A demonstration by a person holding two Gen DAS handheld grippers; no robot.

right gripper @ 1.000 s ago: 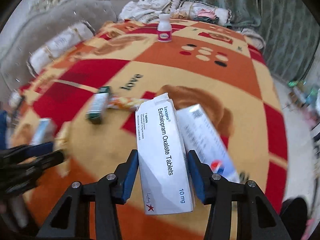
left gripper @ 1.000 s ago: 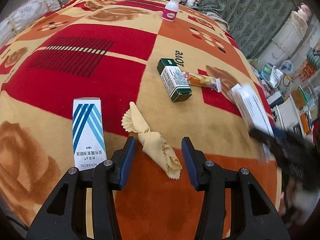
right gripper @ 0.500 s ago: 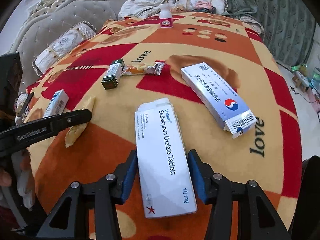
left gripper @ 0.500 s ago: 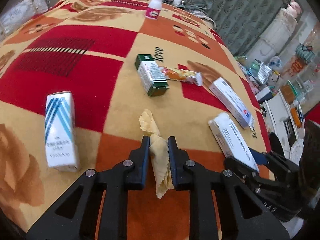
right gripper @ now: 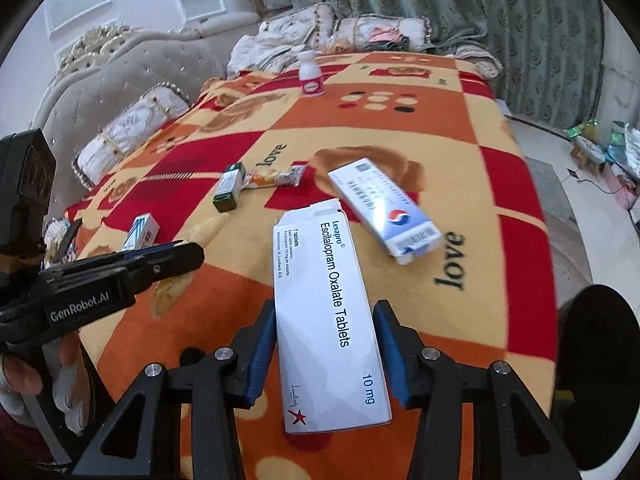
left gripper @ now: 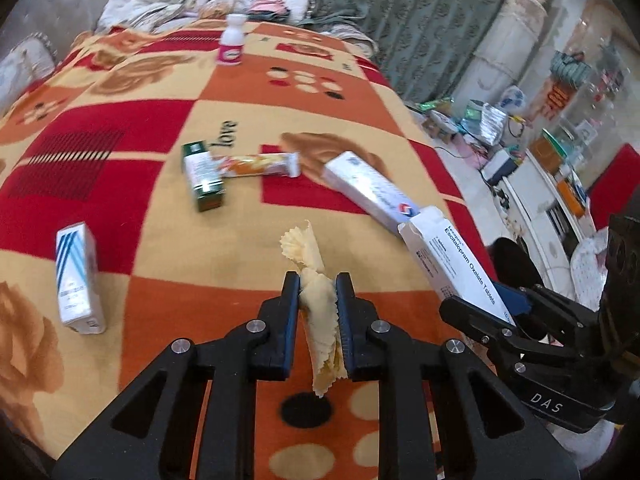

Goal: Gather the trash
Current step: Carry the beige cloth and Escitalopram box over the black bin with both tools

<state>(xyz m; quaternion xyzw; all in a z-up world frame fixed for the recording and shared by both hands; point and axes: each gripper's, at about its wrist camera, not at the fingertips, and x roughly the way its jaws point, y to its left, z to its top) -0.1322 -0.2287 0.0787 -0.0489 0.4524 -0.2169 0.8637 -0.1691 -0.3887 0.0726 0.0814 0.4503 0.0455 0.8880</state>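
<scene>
Orange blanket holds 3 boxes, 1 bottle, 1 wrapper

boxes: 4 | bottle: 1 | snack wrapper: 1 | yellow cloth: 1 | tools: 2

Left tool: black plastic frame with triangular cut-outs, round silver screw heads at the pivots, blue pads lining the inner faces of both fingers. Its side, seen from the right wrist view, carried white lettering "GenRobot.AI". Right tool: same black frame, silver screws, blue pads; its body bore white letters "DAS" in the left wrist view. The person's hand behind the left tool wore a white glove.
</scene>
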